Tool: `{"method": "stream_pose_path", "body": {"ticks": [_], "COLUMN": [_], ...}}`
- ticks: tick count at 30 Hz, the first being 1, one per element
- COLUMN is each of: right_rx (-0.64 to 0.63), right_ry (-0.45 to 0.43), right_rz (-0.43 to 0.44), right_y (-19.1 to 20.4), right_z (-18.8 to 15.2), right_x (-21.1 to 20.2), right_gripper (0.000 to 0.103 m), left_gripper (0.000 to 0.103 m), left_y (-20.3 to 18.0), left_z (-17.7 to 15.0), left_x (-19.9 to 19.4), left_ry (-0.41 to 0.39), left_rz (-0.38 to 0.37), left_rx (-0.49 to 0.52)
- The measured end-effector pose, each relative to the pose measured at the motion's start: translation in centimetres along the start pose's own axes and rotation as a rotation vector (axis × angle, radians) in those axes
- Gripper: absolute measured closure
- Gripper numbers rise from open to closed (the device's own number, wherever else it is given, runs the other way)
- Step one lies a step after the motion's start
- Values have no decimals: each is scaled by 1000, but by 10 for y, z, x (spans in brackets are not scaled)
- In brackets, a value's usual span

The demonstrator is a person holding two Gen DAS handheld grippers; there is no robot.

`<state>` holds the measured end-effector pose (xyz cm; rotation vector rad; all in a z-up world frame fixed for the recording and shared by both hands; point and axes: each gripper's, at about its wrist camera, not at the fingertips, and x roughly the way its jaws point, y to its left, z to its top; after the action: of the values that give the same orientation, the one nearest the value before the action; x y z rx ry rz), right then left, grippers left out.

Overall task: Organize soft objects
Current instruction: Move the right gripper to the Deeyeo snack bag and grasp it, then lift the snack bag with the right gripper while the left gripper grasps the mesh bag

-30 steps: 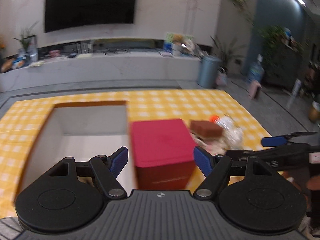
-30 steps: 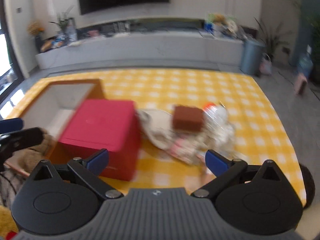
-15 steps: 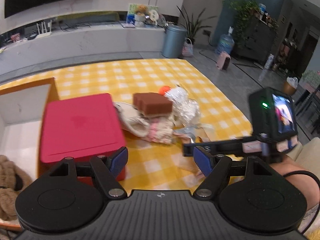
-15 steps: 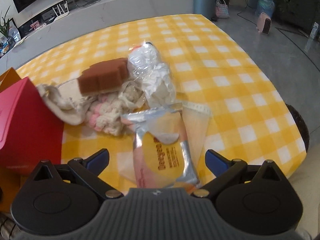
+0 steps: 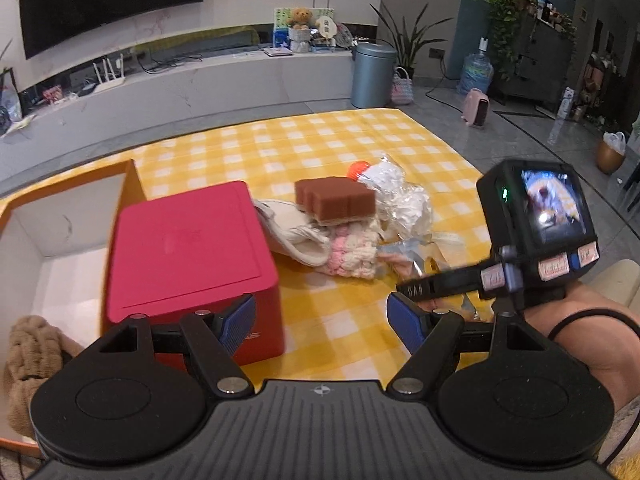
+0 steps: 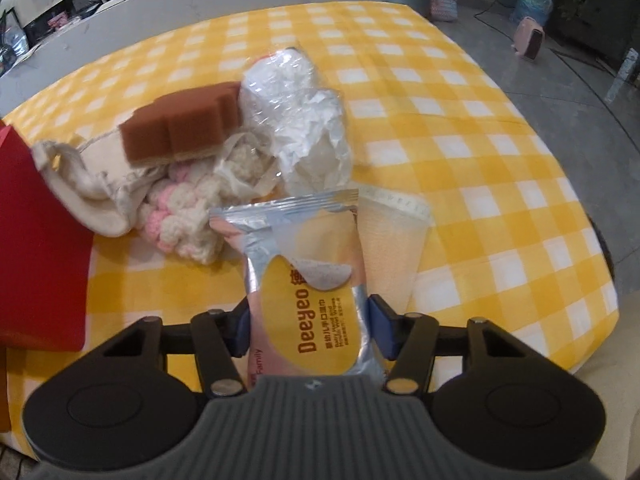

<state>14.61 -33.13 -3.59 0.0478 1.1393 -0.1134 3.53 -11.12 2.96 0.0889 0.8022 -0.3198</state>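
A pile of soft things lies on the yellow checked tablecloth (image 6: 460, 128): a brown sponge (image 6: 180, 132), a cream cloth pouch (image 6: 84, 180), a pink and white knitted piece (image 6: 180, 220) and a crumpled clear plastic bag (image 6: 308, 120). My right gripper (image 6: 308, 328) has its blue pads on both sides of a silver and orange wet wipes pack (image 6: 308, 280). My left gripper (image 5: 322, 320) is open and empty above the cloth, next to the red box (image 5: 188, 256). The sponge (image 5: 334, 200) and the right gripper's camera unit (image 5: 536, 224) show in the left wrist view.
An open orange box with a white inside (image 5: 60, 240) stands left of the red box, with a brown knitted item (image 5: 28, 364) at its near corner. A flat peach sachet (image 6: 392, 248) lies beside the wipes pack. The table edge (image 6: 600, 240) drops off at the right.
My right gripper has moved down and forward over the wipes pack and its jaws have closed in around it. My left gripper has swung right, away from the open box.
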Motion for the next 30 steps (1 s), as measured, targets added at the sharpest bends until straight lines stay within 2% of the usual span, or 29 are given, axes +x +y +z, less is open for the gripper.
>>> {"method": "stream_pose_path", "body": {"ticks": [4, 10, 15, 19, 21, 25, 30], "right_rx": [-120, -205, -112, -47, -13, 39, 157], "right_ry": [10, 27, -16, -98, -142, -226, -343], "right_rz": [-27, 190, 256, 344, 379, 383, 351], "right_y": [21, 41, 26, 5, -4, -18, -44], "right_z": [-8, -22, -21, -21, -20, -16, -13], "right_x": [-3, -15, -30, -57, -69, -87, -102], "right_gripper": [46, 46, 49, 49, 49, 49, 50], "left_gripper": [16, 16, 16, 16, 15, 15, 15], "left_y": [5, 9, 16, 15, 11, 4, -10], "left_z": [0, 0, -1, -2, -1, 3, 12], "left_x": [-8, -10, -8, -11, -18, -19, 4], "left_ry": [-10, -19, -11, -7, -39, -51, 7], "left_rz": [10, 33, 39, 47, 49, 8, -75], "left_rx": [-6, -1, -6, 24, 52, 68, 31]}}
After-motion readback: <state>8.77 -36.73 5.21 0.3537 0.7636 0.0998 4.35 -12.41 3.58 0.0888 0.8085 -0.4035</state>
